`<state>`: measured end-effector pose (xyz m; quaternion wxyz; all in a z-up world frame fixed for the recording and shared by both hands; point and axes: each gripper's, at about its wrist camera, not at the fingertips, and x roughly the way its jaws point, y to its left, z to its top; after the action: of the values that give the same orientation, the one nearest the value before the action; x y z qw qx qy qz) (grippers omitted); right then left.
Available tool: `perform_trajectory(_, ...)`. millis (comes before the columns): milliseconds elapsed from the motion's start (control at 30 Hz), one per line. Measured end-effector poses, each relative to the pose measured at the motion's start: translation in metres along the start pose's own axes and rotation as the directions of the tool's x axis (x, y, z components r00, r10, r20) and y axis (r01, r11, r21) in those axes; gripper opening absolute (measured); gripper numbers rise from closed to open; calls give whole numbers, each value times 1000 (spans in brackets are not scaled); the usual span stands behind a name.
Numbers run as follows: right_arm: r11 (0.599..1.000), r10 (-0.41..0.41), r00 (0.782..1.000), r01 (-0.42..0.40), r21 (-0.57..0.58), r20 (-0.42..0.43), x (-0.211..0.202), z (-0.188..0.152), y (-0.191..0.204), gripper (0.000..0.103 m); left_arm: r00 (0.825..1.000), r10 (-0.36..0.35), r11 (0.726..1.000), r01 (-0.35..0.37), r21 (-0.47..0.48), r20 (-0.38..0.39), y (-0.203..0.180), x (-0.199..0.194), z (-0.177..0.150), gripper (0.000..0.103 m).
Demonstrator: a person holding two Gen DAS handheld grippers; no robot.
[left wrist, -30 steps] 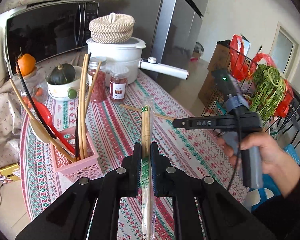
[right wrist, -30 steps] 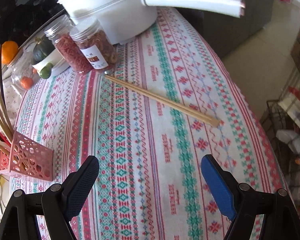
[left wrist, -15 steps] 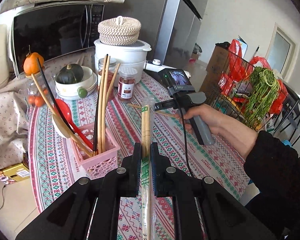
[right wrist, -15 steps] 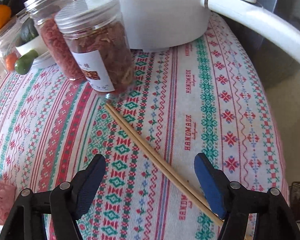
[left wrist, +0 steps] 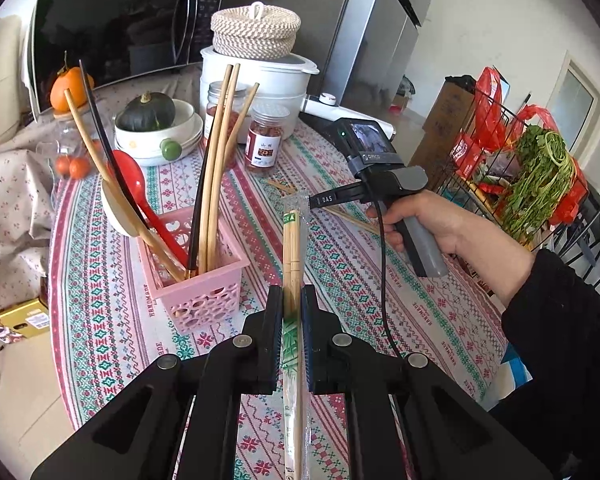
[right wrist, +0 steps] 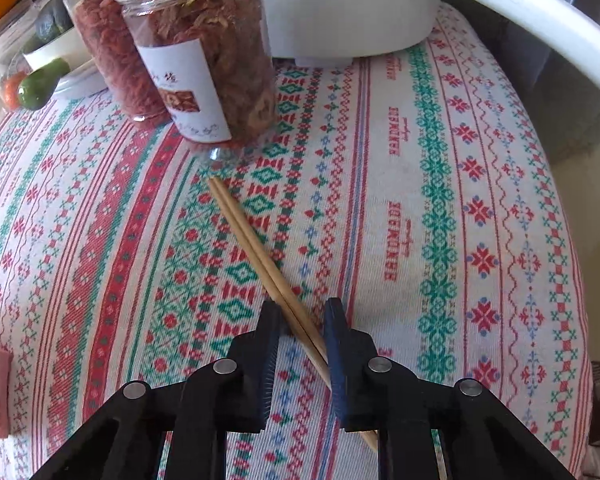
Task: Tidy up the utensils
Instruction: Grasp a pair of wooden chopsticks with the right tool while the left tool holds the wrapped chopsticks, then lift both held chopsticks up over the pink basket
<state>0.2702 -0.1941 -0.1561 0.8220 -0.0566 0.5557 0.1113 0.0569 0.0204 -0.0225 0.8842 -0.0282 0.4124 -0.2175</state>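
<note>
My left gripper [left wrist: 291, 300] is shut on a pair of wrapped bamboo chopsticks [left wrist: 292, 240], held above the table just right of the pink utensil basket [left wrist: 196, 280]. The basket holds several chopsticks, a wooden spoon and a red spoon. My right gripper [right wrist: 300, 312] is low over the tablecloth, its jaws narrowed around a bare pair of wooden chopsticks [right wrist: 256, 252] lying diagonally; the chopsticks pass between the fingers and a small gap still shows. The right gripper also shows in the left wrist view [left wrist: 314, 200], over those chopsticks.
Two jars of dried red food [right wrist: 204, 52] stand just beyond the chopstick tips. A white pot [right wrist: 340, 4] with a long handle [right wrist: 540, 28] sits behind. A bowl with a squash [left wrist: 152, 120], an orange and a microwave are at the back left.
My right gripper has moved forward and down over the loose chopsticks and its jaws have closed in around them. My left gripper, still holding the wrapped chopsticks, has shifted slightly closer to the basket.
</note>
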Motion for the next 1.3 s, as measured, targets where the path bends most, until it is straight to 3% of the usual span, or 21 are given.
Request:
perform_trajectory(133, 997, 58, 995, -54, 51, -80, -11, -20, -1, 11, 1000, -3, 1000, 3, -12, 1, 0, 0, 0, 9)
perform_trajectory(267, 978, 177, 961, -147, 150, -213, -18, -37, -14, 10, 1000, -6, 1000, 6, -18, 10, 0, -4, -1, 9)
perform_trajectory(400, 984, 154, 975, -137, 112, -158, -36, -47, -22, 14, 1000, -10, 1000, 10, -15, 15, 2, -7, -2, 9)
perform_trajectory(467, 983, 139, 981, -120, 138, -138, -38, -45, -27, 43, 1000, -11, 1000, 11, -15, 12, 4, -6, -2, 9)
perform_trajectory(500, 982, 135, 982, -115, 150, -131, -38, -43, -31, 49, 1000, -11, 1000, 12, -16, 8, 5, -5, -2, 9)
perform_trajectory(667, 993, 65, 988, -51, 102, -139, -22, -25, -25, 53, 1000, 0, 1000, 0, -24, -5, 11, 1, -2, 9)
perform_trajectory(767, 998, -64, 989, 64, -6, -131, -15, -23, 0, 45, 1000, 10, 999, -10, -32, -11, 13, 5, -3, 9)
perform_trajectory(833, 997, -71, 991, 66, -46, -112, -16, -26, 13, 24, 1000, 8, 999, -8, -39, -12, 13, 7, -2, 9)
perform_trajectory(900, 997, -75, 990, 72, -28, -117, -17, -29, 17, 15, 1000, 4, 999, -4, -38, -8, 10, 8, -1, 9)
perform_trajectory(933, 998, -64, 991, 63, -13, -122, -16, -30, 21, 6, 1000, 4, 999, -4, -32, -5, 8, 7, -1, 9)
perform_trajectory(1100, 999, -49, 992, 49, 0, -119, -33, -50, 32, 6, 1000, -2, 1000, 3, -11, 24, -3, 1, 1, 9)
perform_trajectory(1300, 998, -16, 999, 14, 65, 28, -98, -67, 30, 6, 997, 0, 1000, 0, -6, 75, -7, -11, 5, 9)
